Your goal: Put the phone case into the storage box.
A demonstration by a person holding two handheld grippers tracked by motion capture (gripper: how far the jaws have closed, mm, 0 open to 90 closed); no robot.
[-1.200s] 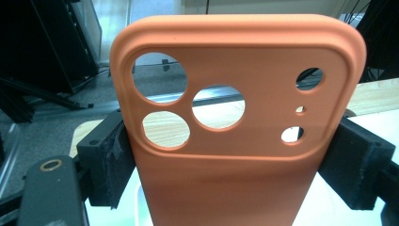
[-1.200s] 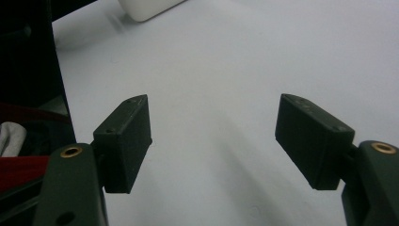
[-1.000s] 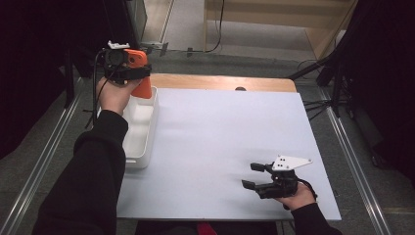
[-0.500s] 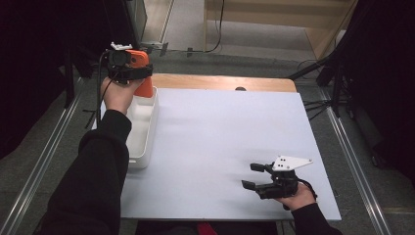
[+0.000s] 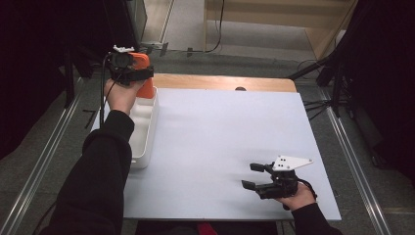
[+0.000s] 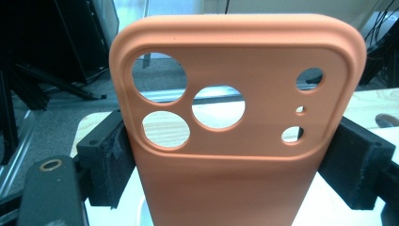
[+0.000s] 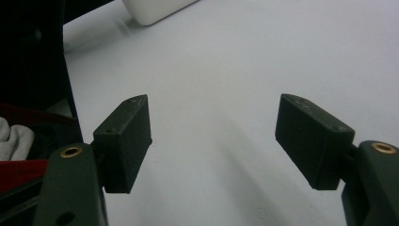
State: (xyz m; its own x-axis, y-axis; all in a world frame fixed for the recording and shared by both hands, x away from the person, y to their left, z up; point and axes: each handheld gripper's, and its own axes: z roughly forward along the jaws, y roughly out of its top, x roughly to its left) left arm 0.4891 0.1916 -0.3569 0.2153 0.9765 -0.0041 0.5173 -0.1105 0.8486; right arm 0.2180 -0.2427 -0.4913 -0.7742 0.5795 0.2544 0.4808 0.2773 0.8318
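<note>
Left gripper (image 5: 142, 73) at about 10 o'clock of the white table top (image 5: 220, 142), held up over the far end of the white rectangular plastic tray (image 5: 147, 122) that lies along the table's left edge. Its jaws are clamped on an orange soft-plastic phone case (image 6: 235, 155), one black pad on each long side edge. Case stands upright in the left gripper view, camera end up: three large round cutouts toward the left, three smaller holes toward the right, inside a raised rounded-rectangle rim. In the high view the case (image 5: 143, 76) shows as an orange block just past the gripper body, above the tray's far end; cannot tell whether its lower end touches the tray.

Right gripper (image 5: 258, 176) at about 5 o'clock, near the table's near edge, pointing toward 9 o'clock, low over the table. Jaws spread wide, nothing between them, bare white surface underneath. Tray corner (image 7: 155, 9) visible at 11 o'clock in the right gripper view. The two grippers are well apart.
</note>
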